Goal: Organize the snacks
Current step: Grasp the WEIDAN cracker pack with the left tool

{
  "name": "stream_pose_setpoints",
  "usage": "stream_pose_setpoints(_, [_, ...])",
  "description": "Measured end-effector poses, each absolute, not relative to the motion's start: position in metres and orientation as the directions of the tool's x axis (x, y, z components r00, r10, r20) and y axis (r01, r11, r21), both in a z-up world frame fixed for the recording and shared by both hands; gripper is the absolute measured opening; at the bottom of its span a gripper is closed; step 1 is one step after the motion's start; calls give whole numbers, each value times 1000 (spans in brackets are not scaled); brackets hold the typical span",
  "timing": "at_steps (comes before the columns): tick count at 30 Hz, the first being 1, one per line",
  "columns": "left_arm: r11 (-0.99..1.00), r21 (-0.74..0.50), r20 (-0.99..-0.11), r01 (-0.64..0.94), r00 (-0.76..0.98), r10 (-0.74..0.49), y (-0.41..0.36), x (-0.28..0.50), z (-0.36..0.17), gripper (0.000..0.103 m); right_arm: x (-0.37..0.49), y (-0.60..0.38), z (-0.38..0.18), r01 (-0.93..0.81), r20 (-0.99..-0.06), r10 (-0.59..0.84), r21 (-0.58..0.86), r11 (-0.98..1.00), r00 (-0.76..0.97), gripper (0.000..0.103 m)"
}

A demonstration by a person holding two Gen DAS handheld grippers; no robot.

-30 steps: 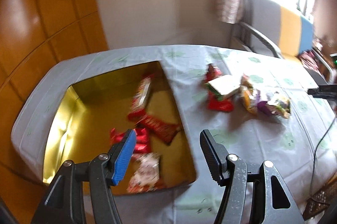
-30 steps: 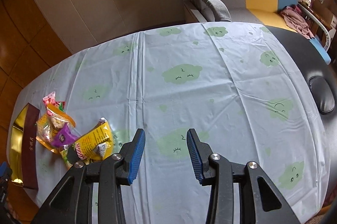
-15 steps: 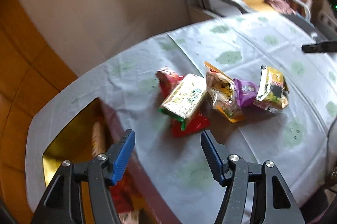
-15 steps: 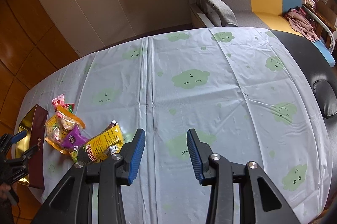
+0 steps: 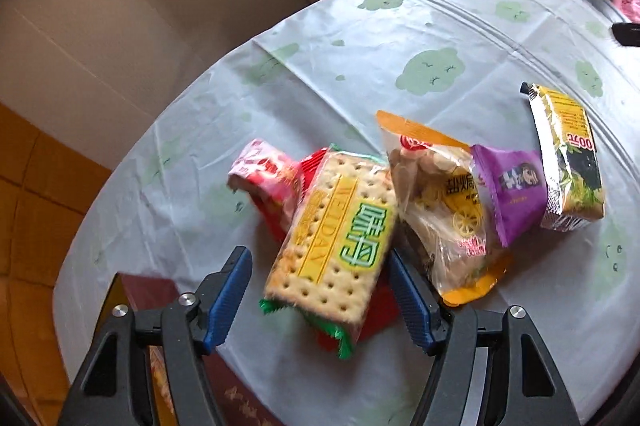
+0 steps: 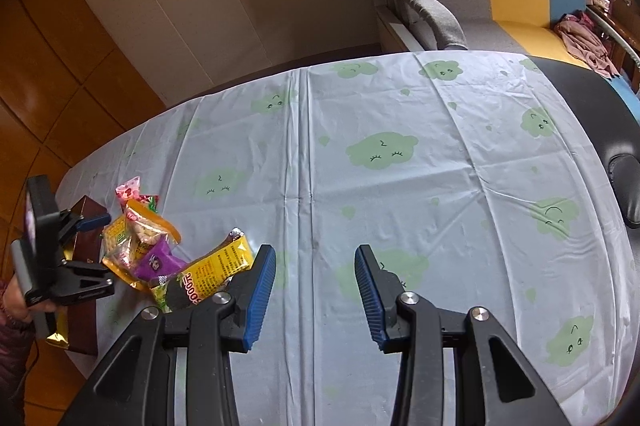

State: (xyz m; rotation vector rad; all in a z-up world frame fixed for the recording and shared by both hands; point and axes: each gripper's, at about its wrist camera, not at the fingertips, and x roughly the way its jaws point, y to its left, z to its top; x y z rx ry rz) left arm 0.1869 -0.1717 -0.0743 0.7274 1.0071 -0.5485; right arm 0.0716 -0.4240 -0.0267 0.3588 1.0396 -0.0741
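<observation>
Left tongs [image 5: 320, 292] opening around the cracker pack [image 5: 336, 238], lower centre of the left wrist view.

The surface [image 5: 400, 37] carries a loose heap of snacks; the cracker pack tops it, light, crinkly and probably brittle, best taken across its long edges. It sits between the pads, not yet pinched. Right tongs [image 6: 316, 288], lower centre of their view, gape over bare cloth, holding nothing.

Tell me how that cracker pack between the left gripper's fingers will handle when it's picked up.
The cracker pack looks flat and boxy, so probably fairly stiff. Its glossy wrapper may slip in the left gripper, whose jaws are opening around it without touching. It rests tilted on a red packet, so it may slide when nudged.
</observation>
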Motion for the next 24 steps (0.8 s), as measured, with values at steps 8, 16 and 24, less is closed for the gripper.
stream_pose_setpoints(8, [712, 190, -907, 676, 398, -136, -170, 182, -82, 48, 72, -424, -28, 232, -858, 92, 238, 943, 505, 42])
stream_pose_setpoints(16, [803, 140, -847, 579, 490, -206, -146, 121, -50, 47, 74, -422, -31, 226, -870, 68, 202, 953, 489, 42])
stream_pose_setpoints(24, [824, 48, -842, 565, 467, -271, -136, 48, -62, 47, 72, -424, -34, 242, -877, 37, 173, 955, 479, 42])
